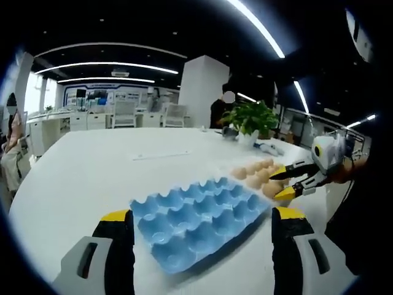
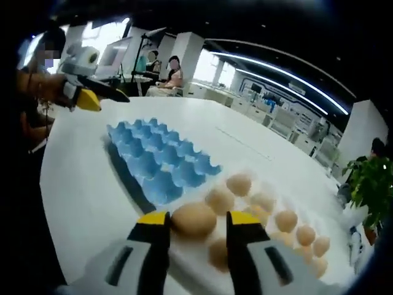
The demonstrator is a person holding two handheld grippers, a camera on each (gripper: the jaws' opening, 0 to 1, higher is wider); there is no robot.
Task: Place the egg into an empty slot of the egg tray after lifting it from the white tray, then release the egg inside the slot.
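Observation:
The blue egg tray (image 1: 193, 215) lies on the white table with all its visible slots empty, straight ahead of my left gripper (image 1: 202, 215), whose jaws stand wide apart with nothing between them. Beyond the tray's right end, several brown eggs (image 1: 258, 173) rest on the white tray (image 2: 190, 255). My right gripper (image 2: 198, 218) is low over that tray's near edge, one jaw on each side of an egg (image 2: 193, 220), with a thin gap showing at the right jaw. The blue tray (image 2: 156, 160) lies beyond it, with the left gripper (image 2: 107, 98) hovering past it.
A potted plant (image 1: 252, 117) stands at the table's far edge, near the eggs. A thin white strip (image 1: 163, 155) lies on the table beyond the blue tray. People sit and stand at desks in the office behind. A person's arm (image 2: 37, 86) holds the left gripper.

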